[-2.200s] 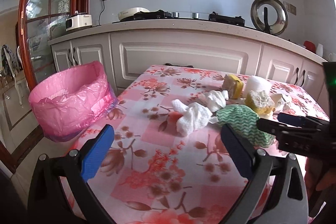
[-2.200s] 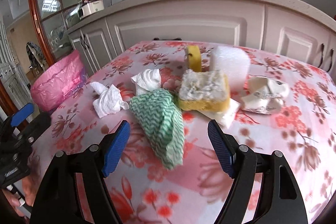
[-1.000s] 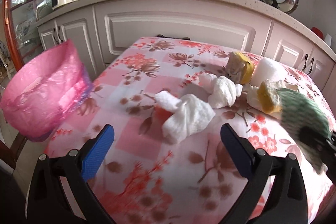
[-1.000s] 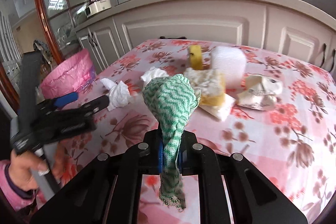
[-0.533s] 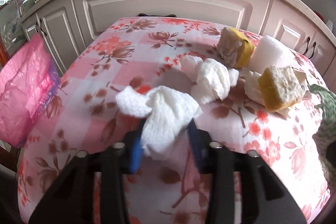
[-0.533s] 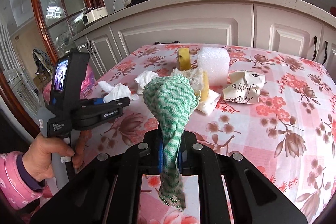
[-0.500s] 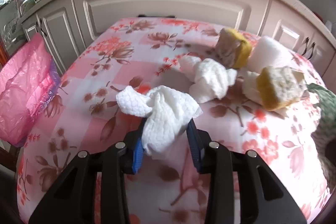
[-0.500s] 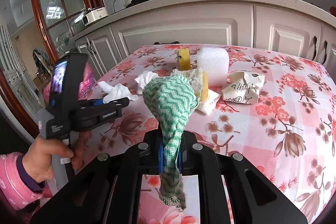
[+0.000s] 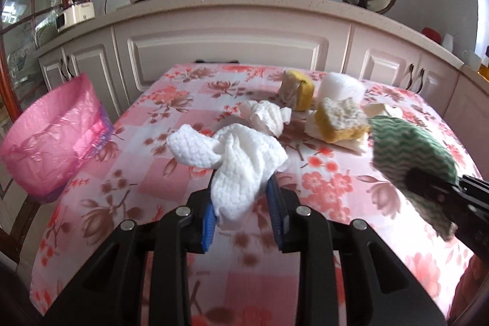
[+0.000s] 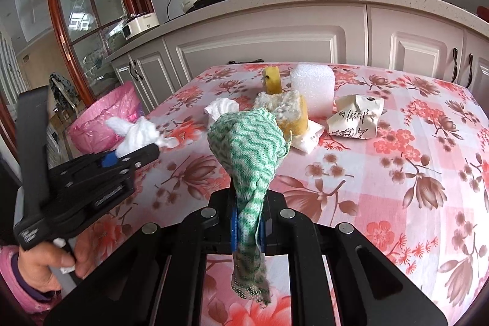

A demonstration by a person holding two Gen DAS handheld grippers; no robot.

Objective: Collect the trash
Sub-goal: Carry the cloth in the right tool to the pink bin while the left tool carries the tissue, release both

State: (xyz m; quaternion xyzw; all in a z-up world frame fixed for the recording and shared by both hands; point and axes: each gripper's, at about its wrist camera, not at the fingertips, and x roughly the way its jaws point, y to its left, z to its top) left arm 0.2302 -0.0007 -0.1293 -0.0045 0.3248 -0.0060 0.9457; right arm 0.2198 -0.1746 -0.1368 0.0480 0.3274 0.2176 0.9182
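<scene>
A person is holding a two-finger gripper in each hand above a table covered with a pink floral tablecloth (image 10: 412,142), in front of cream kitchen cabinets. The left gripper (image 9: 243,210) is pinching a crumpled white paper towel (image 9: 241,161) between its blue-padded jaws. The towel is bulging up and out above the fingers, so the grip appears to be on its lower folds only. The right gripper (image 10: 249,222) is pressing its jaws together on a green and white zigzag-patterned cloth (image 10: 249,142), which is standing up in a bunch above the fingers while a frayed tail is hanging below them. Both pieces seem to be held clear of the tabletop, probably so they can be carried without dragging across the other litter.

A bin lined with a pink plastic bag (image 9: 52,142) is standing just off the table's left edge, on the same side as the left gripper, which likely explains why both loads are being held up rather than set down.

More trash is lying near the table's middle: a second wad of white tissue (image 9: 266,118), a torn yellow sponge (image 9: 340,119), a smaller yellow sponge piece (image 9: 298,89), a white foam block (image 10: 311,87) and a crumpled printed paper wrapper (image 10: 356,116). The sponges, foam and tissue are clustered close together, with the wrapper just beside them.
</scene>
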